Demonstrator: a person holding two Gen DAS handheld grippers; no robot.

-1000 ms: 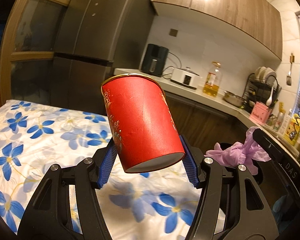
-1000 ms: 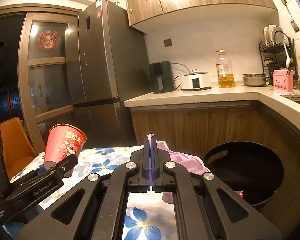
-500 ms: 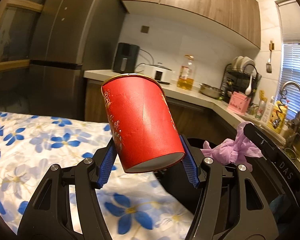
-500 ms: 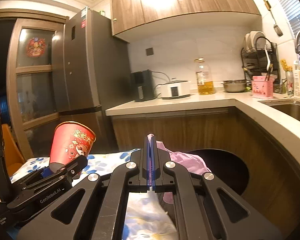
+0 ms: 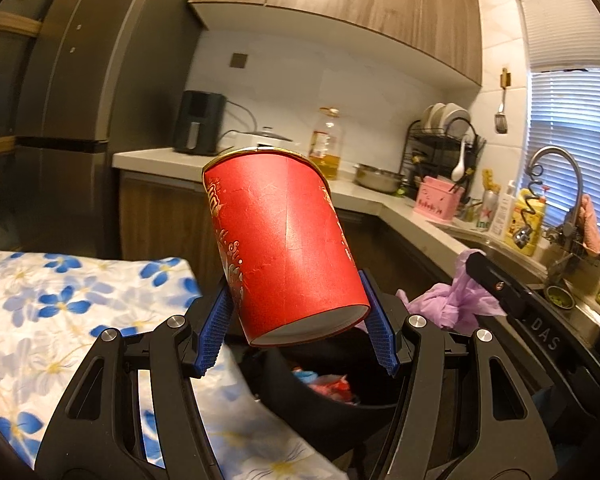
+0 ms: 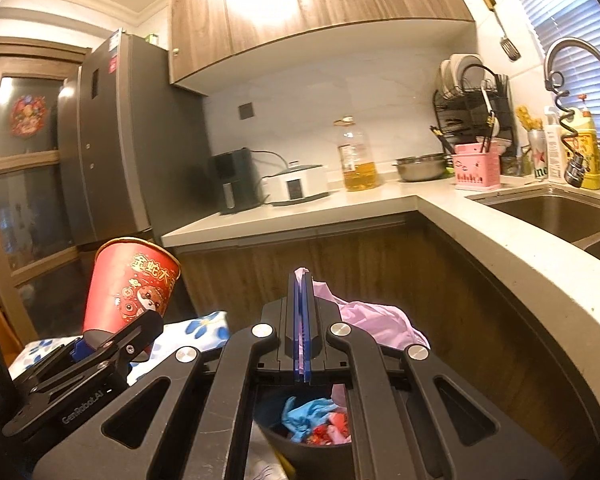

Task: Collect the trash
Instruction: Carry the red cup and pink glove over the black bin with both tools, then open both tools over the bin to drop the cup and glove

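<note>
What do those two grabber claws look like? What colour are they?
Both grabbers are black plastic frames with cut-out holes and shiny silver bolts. The left gripper has bumpy blue pads on its fingers. The right gripper has thin blue pads too. White letters are printed on the sides. No hands or sleeves show.

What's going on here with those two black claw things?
A person is clearing trash with a handheld gripper in each hand. The left gripper holds a red paper cup, tilted. The right gripper is shut on a crumpled purple bag. Both hang above a black bin that already holds some scraps.
</note>
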